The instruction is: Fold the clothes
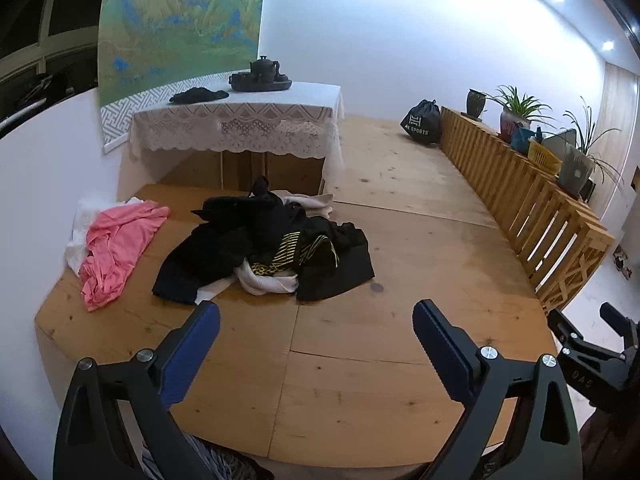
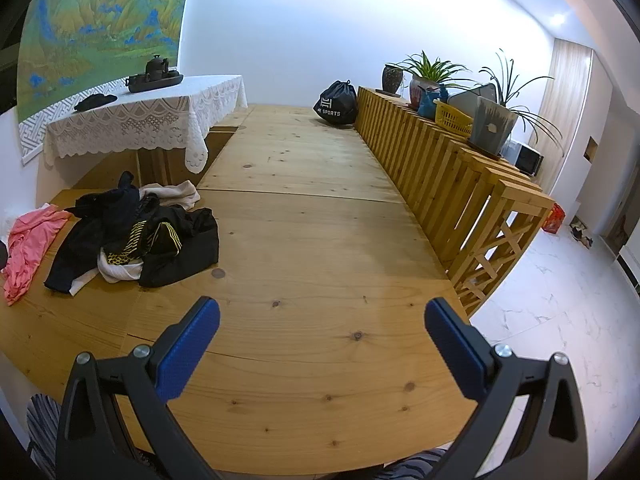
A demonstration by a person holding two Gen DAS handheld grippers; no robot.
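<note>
A heap of dark clothes [image 1: 264, 244] with yellow-patterned and white pieces lies crumpled on the wooden platform [image 1: 360, 360]. A pink garment [image 1: 116, 244] lies beside it on the left, over something white. My left gripper [image 1: 316, 316] hangs open above bare wood, just short of the heap, holding nothing. In the right wrist view the same heap [image 2: 136, 240] and pink garment [image 2: 28, 244] sit at the left. My right gripper [image 2: 322, 314] is open over bare boards, well right of the clothes. The right gripper's body [image 1: 592, 352] shows at the left view's right edge.
A low table with a lace cloth [image 1: 236, 124] stands behind the heap, carrying a dark tea set [image 1: 262, 76] and a black cloth. A wooden slatted rail [image 2: 440, 168] with potted plants [image 2: 430, 70] runs along the right. A black sports bag [image 2: 336, 104] sits at the far end.
</note>
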